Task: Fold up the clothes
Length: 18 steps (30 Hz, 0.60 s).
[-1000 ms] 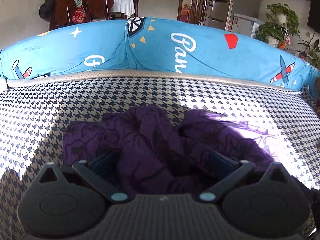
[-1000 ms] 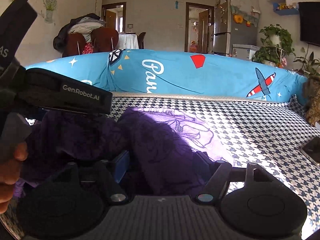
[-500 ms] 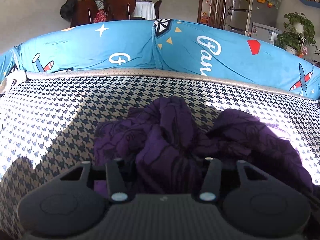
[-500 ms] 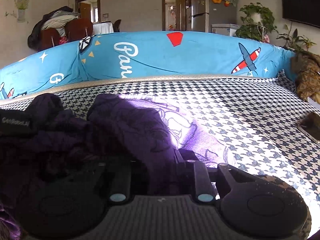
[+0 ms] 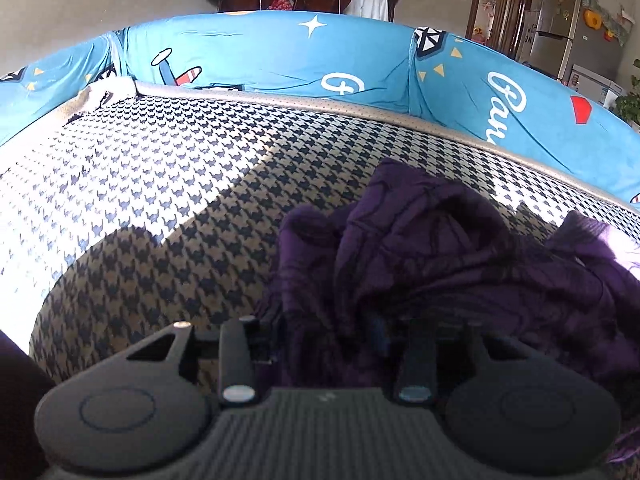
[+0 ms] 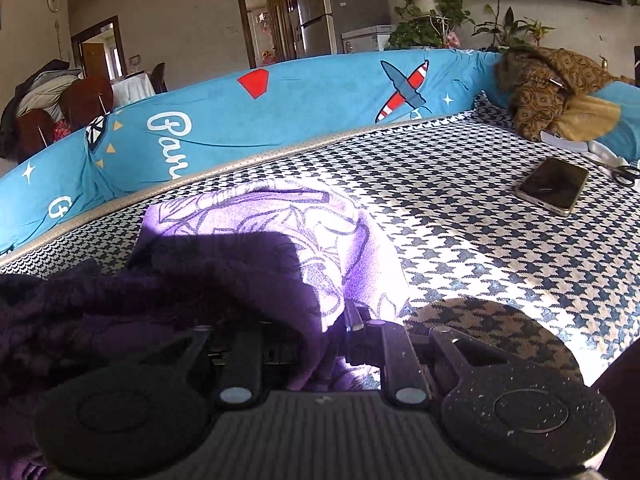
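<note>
Since a second ago both grippers have just been closing: left gripper (image 5: 332, 332) and right gripper (image 6: 316, 332) now each pinch a bunch of the purple garment (image 6: 256, 248), which lies crumpled on the houndstooth cushion (image 6: 460, 208); phone (image 6: 554, 190) at 2 o'clock

Hard sunlight strikes the houndstooth cover (image 6: 460, 216) in bright patches; rounded dark shadows lie on it nearer the cameras; the purple garment (image 6: 280, 232) glares pale where sunlit; fisheye bending curves the edges.
</note>
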Available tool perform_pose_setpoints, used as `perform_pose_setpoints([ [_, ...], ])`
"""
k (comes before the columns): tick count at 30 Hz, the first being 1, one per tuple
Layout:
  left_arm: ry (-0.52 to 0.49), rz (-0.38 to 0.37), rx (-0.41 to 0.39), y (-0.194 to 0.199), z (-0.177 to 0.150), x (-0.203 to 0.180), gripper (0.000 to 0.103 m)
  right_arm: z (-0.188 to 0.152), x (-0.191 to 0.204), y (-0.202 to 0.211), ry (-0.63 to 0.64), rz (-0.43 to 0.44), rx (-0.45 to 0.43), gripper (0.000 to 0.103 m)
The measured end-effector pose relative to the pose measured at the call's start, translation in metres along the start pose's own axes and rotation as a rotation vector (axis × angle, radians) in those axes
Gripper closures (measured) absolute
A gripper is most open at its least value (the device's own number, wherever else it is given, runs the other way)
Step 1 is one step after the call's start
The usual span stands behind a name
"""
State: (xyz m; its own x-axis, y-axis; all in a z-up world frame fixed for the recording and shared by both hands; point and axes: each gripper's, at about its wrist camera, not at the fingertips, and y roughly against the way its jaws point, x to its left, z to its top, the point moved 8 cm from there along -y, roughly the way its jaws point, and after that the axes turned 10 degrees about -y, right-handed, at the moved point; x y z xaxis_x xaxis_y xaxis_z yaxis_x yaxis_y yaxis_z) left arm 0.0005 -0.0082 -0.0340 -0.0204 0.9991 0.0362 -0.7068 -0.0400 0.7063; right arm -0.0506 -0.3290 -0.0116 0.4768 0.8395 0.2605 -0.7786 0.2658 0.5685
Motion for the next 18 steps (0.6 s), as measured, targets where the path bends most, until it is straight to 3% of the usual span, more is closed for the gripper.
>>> perform_pose_setpoints([
  [9, 0.010, -0.023, 0.017, 0.012, -0.013, 0.006, 0.053, -0.004, -0.015, 0.012, -0.034, -0.007, 0.009, 0.062],
  [13, 0.034, -0.050, 0.015, 0.019, -0.012, 0.007, 0.052, -0.002, -0.015, 0.022, -0.037, 0.016, -0.019, 0.060],
  [18, 0.026, -0.097, -0.047, 0.043, -0.001, -0.001, 0.048, 0.003, -0.010, 0.031, -0.030, 0.051, -0.061, 0.060],
])
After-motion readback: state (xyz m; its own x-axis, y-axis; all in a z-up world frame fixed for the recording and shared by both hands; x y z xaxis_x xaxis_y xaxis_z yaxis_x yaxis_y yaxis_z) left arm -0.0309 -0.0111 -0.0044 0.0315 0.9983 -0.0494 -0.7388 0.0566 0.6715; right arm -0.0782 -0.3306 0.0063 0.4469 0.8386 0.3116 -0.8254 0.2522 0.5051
